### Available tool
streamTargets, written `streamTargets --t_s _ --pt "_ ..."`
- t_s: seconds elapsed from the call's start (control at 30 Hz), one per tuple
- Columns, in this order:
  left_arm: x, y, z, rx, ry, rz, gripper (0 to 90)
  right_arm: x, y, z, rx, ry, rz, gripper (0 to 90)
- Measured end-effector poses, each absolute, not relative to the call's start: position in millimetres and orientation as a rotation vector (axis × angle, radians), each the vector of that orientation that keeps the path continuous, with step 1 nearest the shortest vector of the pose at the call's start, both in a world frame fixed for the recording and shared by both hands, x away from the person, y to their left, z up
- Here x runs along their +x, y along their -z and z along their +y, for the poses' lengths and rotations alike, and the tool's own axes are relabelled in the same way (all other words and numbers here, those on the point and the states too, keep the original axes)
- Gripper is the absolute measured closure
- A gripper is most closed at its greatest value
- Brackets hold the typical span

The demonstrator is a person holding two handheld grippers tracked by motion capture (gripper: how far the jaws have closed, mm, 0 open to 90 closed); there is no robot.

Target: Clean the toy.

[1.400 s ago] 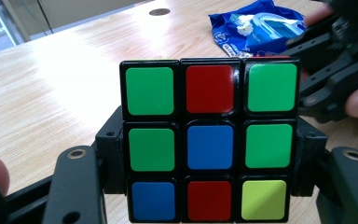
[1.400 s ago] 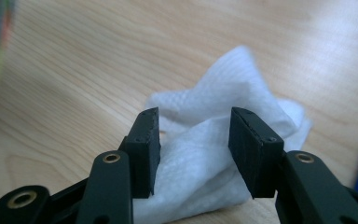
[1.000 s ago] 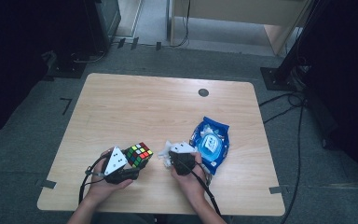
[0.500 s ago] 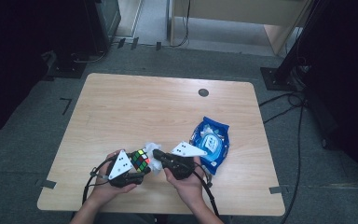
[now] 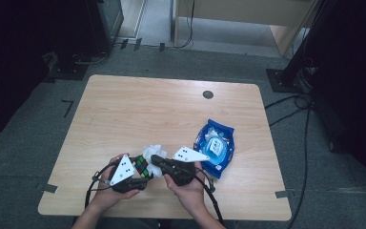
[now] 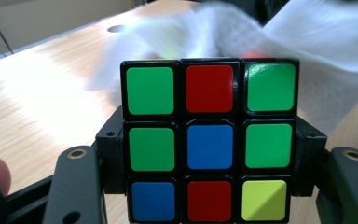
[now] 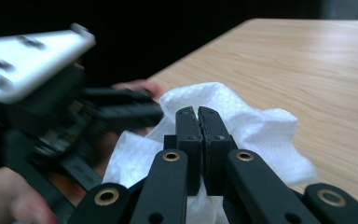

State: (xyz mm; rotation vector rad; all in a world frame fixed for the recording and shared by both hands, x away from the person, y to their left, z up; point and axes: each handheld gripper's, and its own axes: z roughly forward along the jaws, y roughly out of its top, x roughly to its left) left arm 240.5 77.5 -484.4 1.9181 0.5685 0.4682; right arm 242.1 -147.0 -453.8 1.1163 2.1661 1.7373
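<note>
A colour cube sits between the jaws of my left gripper near the table's front edge. In the left gripper view the cube faces the camera with green, red, blue and yellow tiles, and both jaws press its sides. My right gripper points left at the cube, shut on a crumpled white wipe. In the right gripper view the two jaws meet with the wipe bunched around them. The wipe drapes over the cube's top and far side.
A blue pack of wet wipes lies to the right of my right hand. The wooden table has a small dark round hole near its far edge. Cables trail from both grippers over the front edge.
My right gripper has moved left and up from beside the blue pack, carrying the wipe onto the cube. The left gripper with the cube has barely shifted.
</note>
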Motion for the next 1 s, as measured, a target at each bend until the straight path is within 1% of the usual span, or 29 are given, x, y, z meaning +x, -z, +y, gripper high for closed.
streamTargets --t_s 0.13,0.23,0.4,0.53,0.63,0.8,1.0 --pt "242 481 82 1.900 -0.454 0.570 33.9 248 462 -159 1.209 -1.669 2.124 89.0" --pt "239 483 75 1.920 -0.440 0.542 33.9 250 462 -159 1.229 -1.683 2.113 88.9" --pt "234 486 62 1.959 -0.456 0.510 33.9 244 455 -148 1.183 -1.721 2.131 88.8" --pt "238 485 70 1.942 -0.469 0.551 33.9 233 446 -141 1.073 -1.782 2.169 88.7" --pt "241 482 78 1.921 -0.478 0.575 33.9 230 444 -140 1.050 -1.763 2.178 88.6" --pt "241 479 84 1.899 -0.470 0.577 33.9 239 452 -152 1.158 -1.726 2.146 88.5" --pt "236 482 69 1.938 -0.436 0.517 33.9 244 457 -155 1.217 -1.729 2.119 88.5"
